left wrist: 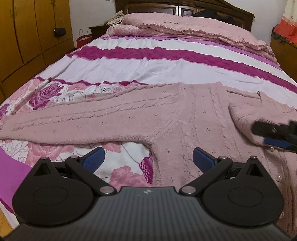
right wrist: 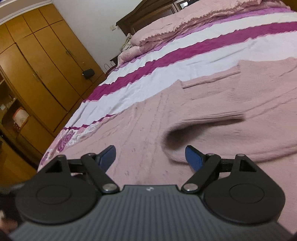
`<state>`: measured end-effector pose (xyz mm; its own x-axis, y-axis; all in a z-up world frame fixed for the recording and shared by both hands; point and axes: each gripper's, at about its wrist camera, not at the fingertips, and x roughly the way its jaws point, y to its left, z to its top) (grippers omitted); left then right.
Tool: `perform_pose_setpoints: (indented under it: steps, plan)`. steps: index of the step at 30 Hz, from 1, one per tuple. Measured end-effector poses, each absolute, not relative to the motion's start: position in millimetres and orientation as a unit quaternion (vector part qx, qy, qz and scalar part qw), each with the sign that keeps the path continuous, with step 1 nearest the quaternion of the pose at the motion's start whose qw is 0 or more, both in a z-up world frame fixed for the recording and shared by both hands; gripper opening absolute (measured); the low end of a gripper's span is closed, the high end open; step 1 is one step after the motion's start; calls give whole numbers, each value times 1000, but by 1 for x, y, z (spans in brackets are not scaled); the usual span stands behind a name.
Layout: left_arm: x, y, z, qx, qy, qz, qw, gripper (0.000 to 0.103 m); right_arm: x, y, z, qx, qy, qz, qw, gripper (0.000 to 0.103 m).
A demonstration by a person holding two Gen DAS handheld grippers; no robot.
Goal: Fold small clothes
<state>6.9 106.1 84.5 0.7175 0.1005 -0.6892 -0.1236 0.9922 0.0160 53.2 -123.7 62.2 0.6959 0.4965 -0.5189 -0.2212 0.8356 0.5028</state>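
Note:
A pink knitted cardigan [left wrist: 185, 118] lies flat on the bed, with one sleeve [left wrist: 74, 122] stretched out to the left. Its other sleeve [left wrist: 243, 120] is folded over the body at the right. My left gripper [left wrist: 148, 157] is open and empty, low over the cardigan's side edge below the armpit. My right gripper [right wrist: 150, 155] is open and empty, just above the cardigan [right wrist: 148, 129] beside the folded sleeve's cuff [right wrist: 178, 137]. The right gripper also shows in the left wrist view [left wrist: 274, 135] at the right edge, over the folded sleeve.
The bed has a striped and floral cover [left wrist: 148, 68]. A folded pink quilt [left wrist: 185, 27] lies by the dark headboard [left wrist: 185, 7]. Wooden wardrobes [left wrist: 27, 37] stand along the left wall. A red bag [left wrist: 83, 39] stands on the floor beside the bed.

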Motion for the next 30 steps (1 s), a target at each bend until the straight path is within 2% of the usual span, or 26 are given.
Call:
perform_pose_setpoints:
  steps: [9, 17, 30]
  plan:
    - [18, 70, 99, 12, 358, 32, 933, 103, 26, -184, 76, 173, 292, 97, 936, 83]
    - [40, 8, 108, 57, 337, -51, 939, 103, 31, -221, 70, 144, 276, 18, 950, 83]
    - [95, -78, 70, 117, 356, -110, 920, 95, 27, -254, 35, 128, 264, -57, 954, 83]
